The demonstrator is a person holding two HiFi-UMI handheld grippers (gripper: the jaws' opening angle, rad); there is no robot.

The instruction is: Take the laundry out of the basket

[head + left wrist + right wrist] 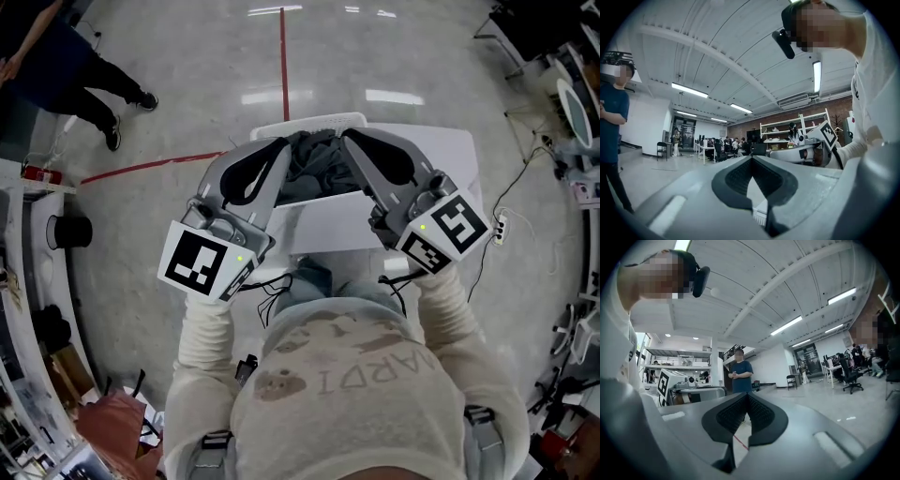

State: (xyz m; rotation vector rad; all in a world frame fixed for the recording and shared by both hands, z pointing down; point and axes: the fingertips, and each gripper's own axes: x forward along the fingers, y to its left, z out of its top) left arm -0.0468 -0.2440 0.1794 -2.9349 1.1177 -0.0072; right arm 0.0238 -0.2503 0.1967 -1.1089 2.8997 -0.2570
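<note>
A person in a cream sweater holds the left tongs (279, 146) and the right tongs (348, 137) out over a white table (448, 155). In the head view their tips lie one on each side of the dark grey laundry (315, 165). The laundry lies heaped in a white basket (309, 122) standing by the table's far edge, its front wall toward the person.

Both gripper views look level across the room, not down at the pile. The left tongs (750, 159) are together at the tips with nothing held. Past them the right gripper's marker cube (826, 135) shows against shelves (787, 131) on a brick wall. The right tongs (747, 395) are likewise closed at the tips and empty. A red line (740, 441) on the floor shows through the gap lower down between the pads.

A bystander in a blue shirt (739, 373) stands facing the table from its far side. In the head view this bystander's legs (89, 89) appear beyond the table's far left corner, near a red line (283, 56) on the grey floor (187, 84). A power strip (500, 228) lies off the table's right edge.
</note>
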